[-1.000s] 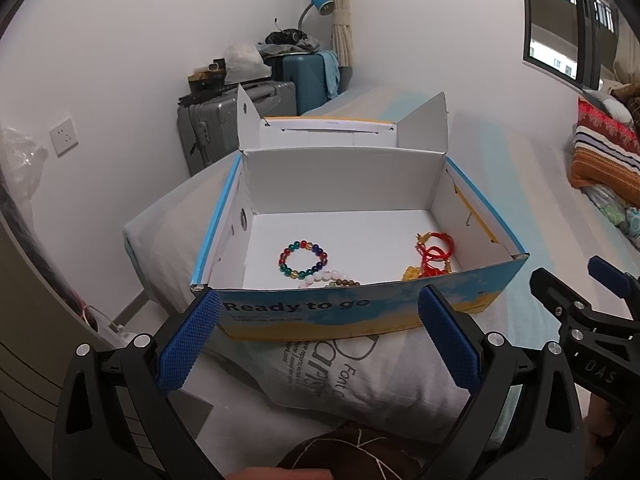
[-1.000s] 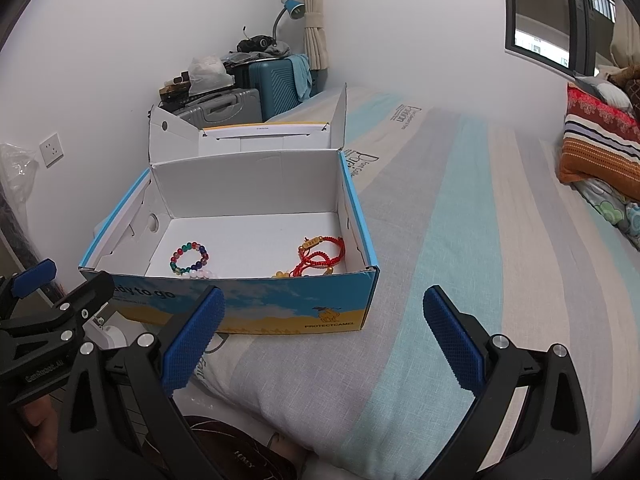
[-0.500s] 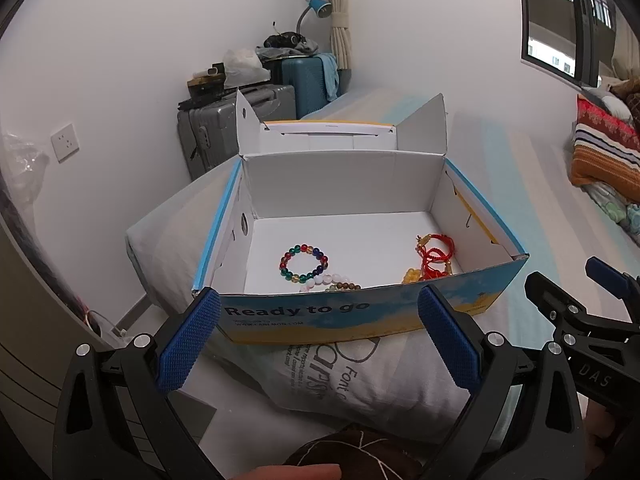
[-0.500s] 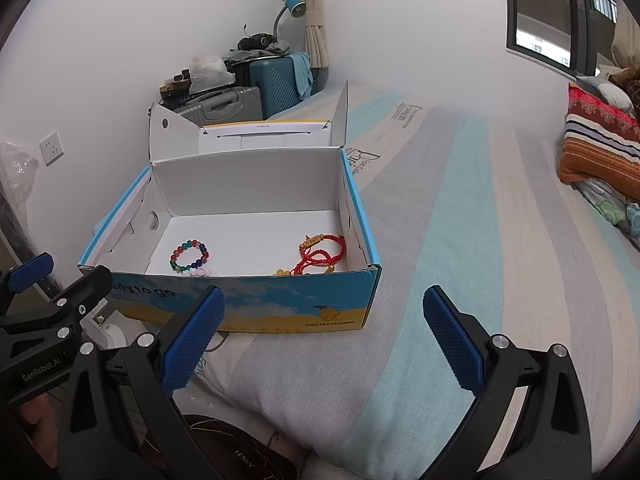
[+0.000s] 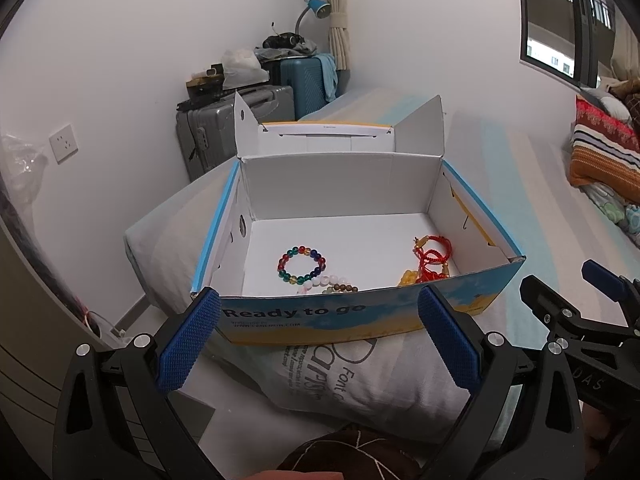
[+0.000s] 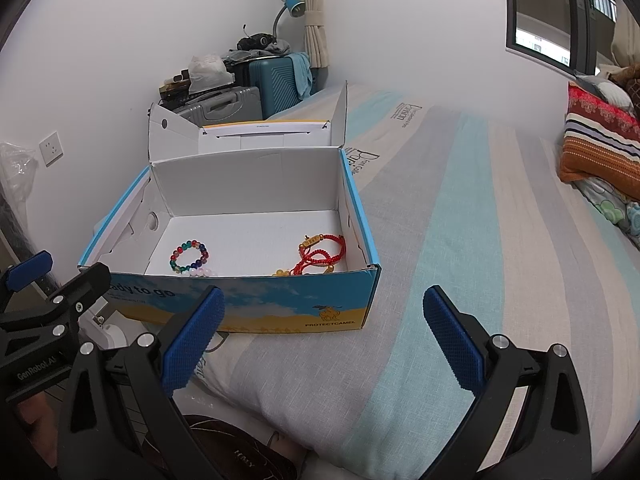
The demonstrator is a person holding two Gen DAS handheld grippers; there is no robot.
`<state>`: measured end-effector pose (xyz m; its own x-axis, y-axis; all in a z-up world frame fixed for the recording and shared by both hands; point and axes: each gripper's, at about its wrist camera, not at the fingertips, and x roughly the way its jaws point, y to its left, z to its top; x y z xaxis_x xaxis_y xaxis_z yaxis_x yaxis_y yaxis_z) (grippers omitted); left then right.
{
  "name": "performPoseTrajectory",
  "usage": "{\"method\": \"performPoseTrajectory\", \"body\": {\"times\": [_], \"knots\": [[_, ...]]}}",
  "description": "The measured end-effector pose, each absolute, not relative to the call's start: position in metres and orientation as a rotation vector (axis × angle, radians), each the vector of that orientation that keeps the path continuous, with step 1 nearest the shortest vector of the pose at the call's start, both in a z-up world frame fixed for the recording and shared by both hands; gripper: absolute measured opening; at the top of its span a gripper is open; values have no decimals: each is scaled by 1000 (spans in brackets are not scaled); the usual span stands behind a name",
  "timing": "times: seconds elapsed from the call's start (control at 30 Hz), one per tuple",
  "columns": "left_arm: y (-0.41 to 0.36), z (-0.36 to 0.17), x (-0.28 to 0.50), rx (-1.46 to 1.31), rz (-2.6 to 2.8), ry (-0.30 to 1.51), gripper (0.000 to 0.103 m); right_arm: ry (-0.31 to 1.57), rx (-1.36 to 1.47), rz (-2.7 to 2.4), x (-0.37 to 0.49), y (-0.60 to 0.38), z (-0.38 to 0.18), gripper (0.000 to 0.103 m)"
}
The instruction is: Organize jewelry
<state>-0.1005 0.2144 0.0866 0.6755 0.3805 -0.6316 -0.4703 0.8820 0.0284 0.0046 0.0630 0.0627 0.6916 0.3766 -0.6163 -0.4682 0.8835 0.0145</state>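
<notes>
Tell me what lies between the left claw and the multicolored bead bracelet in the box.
In the left wrist view, the box's near wall stands between the open left claw and the multicolored bead bracelet; pale beads lie just behind it.

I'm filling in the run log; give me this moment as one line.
left tool: open, empty | right tool: open, empty | both short of box | multicolour bead bracelet, red cord bracelets in box on bed

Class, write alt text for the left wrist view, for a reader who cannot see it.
An open shoebox on a bed holds a multicoloured bead bracelet at left and red cord bracelets at right. The open, empty left gripper hovers before the box, with the right gripper at the right edge.
</notes>
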Motion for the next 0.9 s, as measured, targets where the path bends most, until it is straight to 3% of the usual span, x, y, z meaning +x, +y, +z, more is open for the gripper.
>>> {"method": "performPoseTrajectory", "body": {"times": [0.9], "knots": [[214,86,-102,-137,475,681,97,656,-147,475,5,62,63,95]]}}
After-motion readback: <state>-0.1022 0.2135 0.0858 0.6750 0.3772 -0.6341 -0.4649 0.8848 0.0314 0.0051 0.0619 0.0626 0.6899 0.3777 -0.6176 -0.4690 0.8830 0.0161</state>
